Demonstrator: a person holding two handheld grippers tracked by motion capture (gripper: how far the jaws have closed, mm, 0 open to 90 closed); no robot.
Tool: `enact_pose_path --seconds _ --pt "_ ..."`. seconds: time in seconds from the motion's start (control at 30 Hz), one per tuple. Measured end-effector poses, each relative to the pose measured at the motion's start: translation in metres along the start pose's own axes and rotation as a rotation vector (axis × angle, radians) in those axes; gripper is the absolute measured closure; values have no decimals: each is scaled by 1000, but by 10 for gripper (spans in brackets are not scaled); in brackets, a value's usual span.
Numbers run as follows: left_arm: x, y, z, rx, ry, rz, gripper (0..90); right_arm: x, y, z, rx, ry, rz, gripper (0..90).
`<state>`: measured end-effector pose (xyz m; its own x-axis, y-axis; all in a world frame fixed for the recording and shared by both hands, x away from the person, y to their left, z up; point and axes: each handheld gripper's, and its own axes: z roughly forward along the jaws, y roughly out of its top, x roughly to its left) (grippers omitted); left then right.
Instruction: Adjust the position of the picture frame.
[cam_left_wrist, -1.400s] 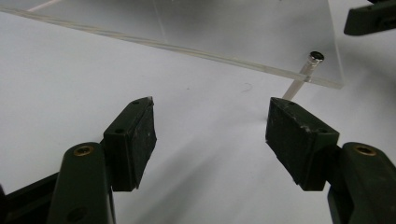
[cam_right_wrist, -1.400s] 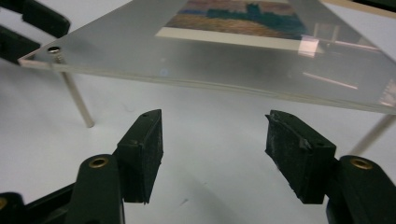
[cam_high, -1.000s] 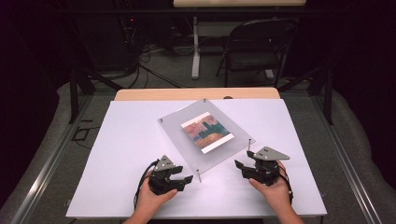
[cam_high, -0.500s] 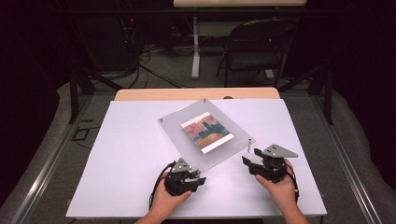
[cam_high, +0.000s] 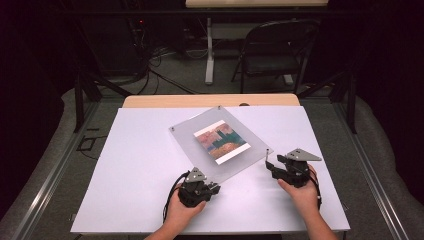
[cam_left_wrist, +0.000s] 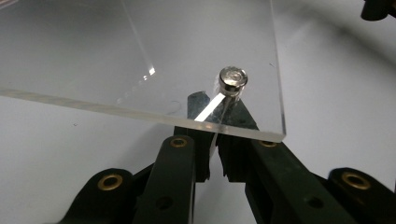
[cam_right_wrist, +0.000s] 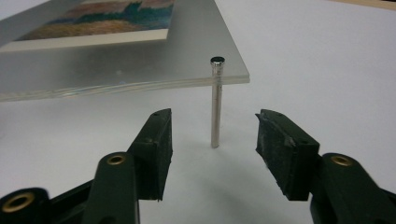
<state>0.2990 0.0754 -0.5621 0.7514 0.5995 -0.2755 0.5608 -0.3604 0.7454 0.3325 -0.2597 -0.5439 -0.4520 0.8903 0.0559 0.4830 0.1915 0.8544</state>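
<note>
Left hand-held gripper (cam_left_wrist: 212, 140) had just closed on an upright leg (cam_left_wrist: 219, 105) under the acrylic frame (cam_high: 220, 145); right hand-held gripper (cam_right_wrist: 212, 140), closing, stood open around another vertical leg (cam_right_wrist: 215, 102).

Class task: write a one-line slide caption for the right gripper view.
Open right tongs flank the metal pin at the acrylic frame corner.

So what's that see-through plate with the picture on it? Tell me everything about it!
The plate is a clear square sheet, acrylic by its look, turned cornerwise on the white table. A colourful picture sits at its middle. Thin metal pins at the corners hold it up off the table like legs; one pin stands between the right gripper's open jaws, untouched. The left gripper has just been closing and looks shut on the near corner's pin, under its round silver cap.
</note>
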Motion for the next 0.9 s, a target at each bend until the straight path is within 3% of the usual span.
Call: enact_pose_path --seconds 0.13,0.17,0.53,0.73,0.8,0.9 --pt "1 1 -1 0 -11 -4 840 -2 1 13 8 -7 7 551" --pt "1 1 -1 -1 -12 -5 841 -2 3 21 9 -19 -18 585" --pt "1 2 -3 -3 -13 -6 842 -3 6 47 9 21 -74 675" --pt "1 2 -2 -9 -4 -6 843 -2 6 52 28 39 -82 772" --pt "2 2 -2 -5 -17 -6 842 -5 6 50 27 42 -62 848" --pt "2 2 -4 -2 -14 -3 843 -8 6 49 13 69 -48 850"
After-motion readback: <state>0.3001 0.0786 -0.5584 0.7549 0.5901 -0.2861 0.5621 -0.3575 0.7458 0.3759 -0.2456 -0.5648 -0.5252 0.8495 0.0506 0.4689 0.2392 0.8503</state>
